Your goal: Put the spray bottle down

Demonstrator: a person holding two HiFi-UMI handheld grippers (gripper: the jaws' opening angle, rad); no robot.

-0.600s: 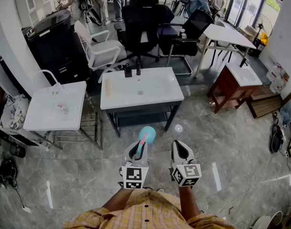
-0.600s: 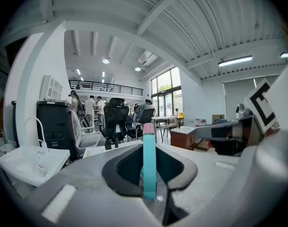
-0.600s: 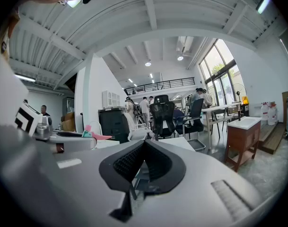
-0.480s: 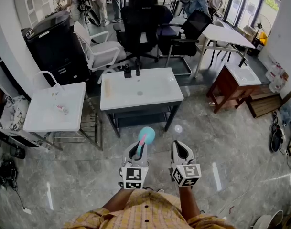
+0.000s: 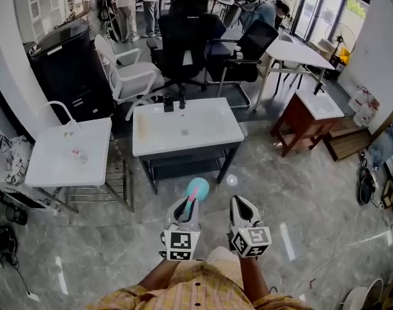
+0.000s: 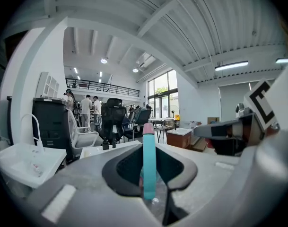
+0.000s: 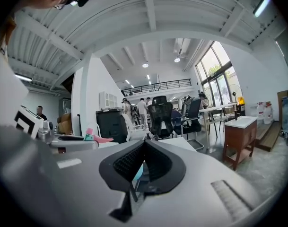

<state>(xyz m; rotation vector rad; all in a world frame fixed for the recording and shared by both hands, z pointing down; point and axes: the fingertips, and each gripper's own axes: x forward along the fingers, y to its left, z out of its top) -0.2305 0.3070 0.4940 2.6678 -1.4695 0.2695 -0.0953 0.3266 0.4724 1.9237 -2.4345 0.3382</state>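
The spray bottle [image 5: 197, 187] is teal with a pink trigger and sticks out forward from my left gripper [image 5: 184, 210], which is shut on it above the floor. In the left gripper view the bottle [image 6: 149, 171] shows as a teal strip with a pink tip, pinched between the dark pads. My right gripper [image 5: 243, 210] hangs level beside it, a little to the right, its jaws shut with nothing in them. In the right gripper view its pads [image 7: 129, 163] meet at the tip, and the pink trigger [image 7: 99, 138] shows at the left.
A white basin [image 5: 151, 141] on a dark stand is straight ahead, with a second white sink [image 5: 54, 166] to its left. A wooden cabinet [image 5: 306, 118] stands at the right. Behind are office chairs [image 5: 183, 37], a black cabinet [image 5: 64, 63] and people.
The head view has shifted slightly, so the basin sits a little lower and further left. Both grippers keep their pose, the left still holding the bottle.
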